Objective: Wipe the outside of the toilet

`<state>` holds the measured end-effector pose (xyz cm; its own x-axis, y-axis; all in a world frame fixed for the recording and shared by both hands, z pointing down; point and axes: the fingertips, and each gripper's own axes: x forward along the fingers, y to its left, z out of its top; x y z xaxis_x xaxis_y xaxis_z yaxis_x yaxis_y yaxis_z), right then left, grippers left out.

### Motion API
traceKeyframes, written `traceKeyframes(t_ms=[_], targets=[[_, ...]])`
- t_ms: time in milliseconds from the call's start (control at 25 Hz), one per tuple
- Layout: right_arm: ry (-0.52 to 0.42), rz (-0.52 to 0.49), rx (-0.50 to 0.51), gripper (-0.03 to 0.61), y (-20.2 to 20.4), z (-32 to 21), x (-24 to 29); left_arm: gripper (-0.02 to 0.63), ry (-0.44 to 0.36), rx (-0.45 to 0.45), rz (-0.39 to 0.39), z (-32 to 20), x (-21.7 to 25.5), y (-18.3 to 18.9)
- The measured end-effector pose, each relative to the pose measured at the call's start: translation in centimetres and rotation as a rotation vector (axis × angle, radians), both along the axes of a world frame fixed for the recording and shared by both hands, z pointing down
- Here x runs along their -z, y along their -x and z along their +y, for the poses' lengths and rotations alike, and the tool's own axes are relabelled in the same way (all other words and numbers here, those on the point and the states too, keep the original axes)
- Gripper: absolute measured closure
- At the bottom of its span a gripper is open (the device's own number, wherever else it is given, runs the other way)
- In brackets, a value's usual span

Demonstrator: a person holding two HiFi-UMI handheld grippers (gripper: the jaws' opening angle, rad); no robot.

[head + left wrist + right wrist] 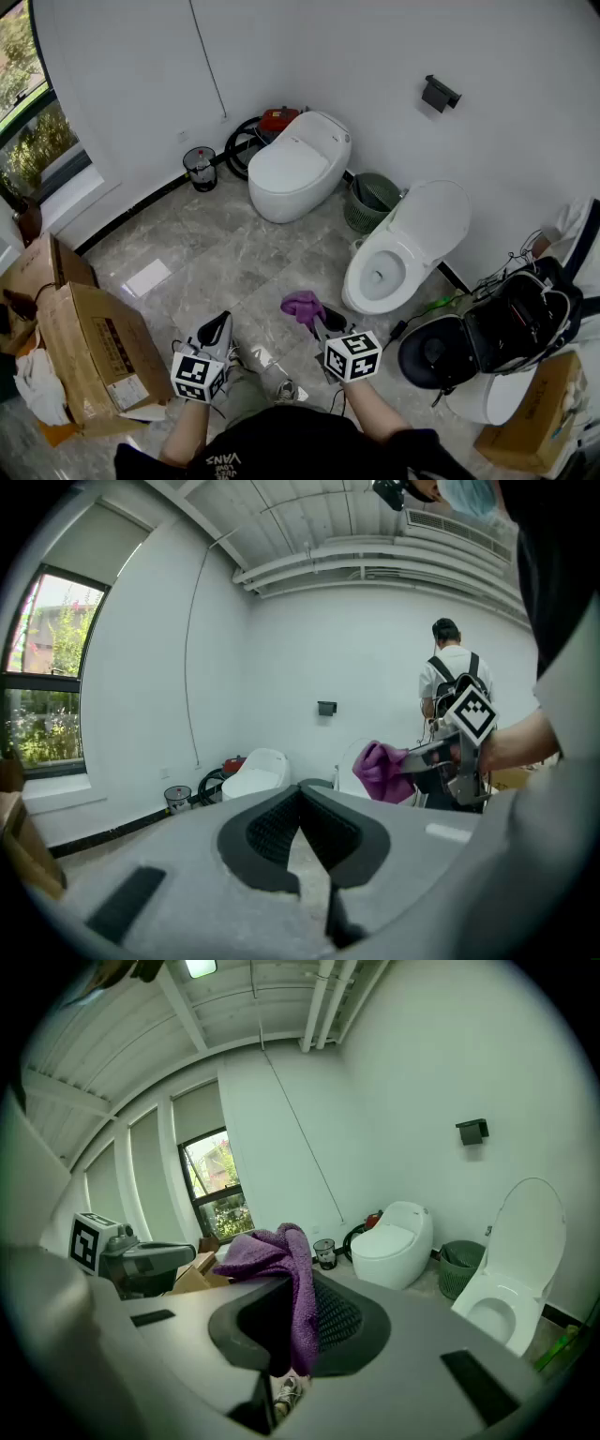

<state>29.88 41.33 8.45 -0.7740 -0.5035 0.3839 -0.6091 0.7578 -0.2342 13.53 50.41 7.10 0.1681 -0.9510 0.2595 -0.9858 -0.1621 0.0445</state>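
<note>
Right gripper (pixel 292 1290) pinches down-hanging purple cloth (pixel 272 1252).

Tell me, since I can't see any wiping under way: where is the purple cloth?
In the head view's lower centre, the purple cloth hangs from the right gripper's shut jaws, apart from the open-lid toilet to its right.

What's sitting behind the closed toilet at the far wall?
Behind the closed toilet, a red machine stands against the wall, with a black hose coiled beside it. The toilet covers the machine's lower part, so its type cannot be told.
</note>
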Motion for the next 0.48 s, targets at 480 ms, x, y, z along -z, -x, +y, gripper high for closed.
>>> traceKeyframes(t_ms=[480], targets=[[0.04,-0.058,-0.024,0.538,3.8,-2.2,1.4,0.614,-0.015,-0.031,0.081,-3.4,1.7,3.9]])
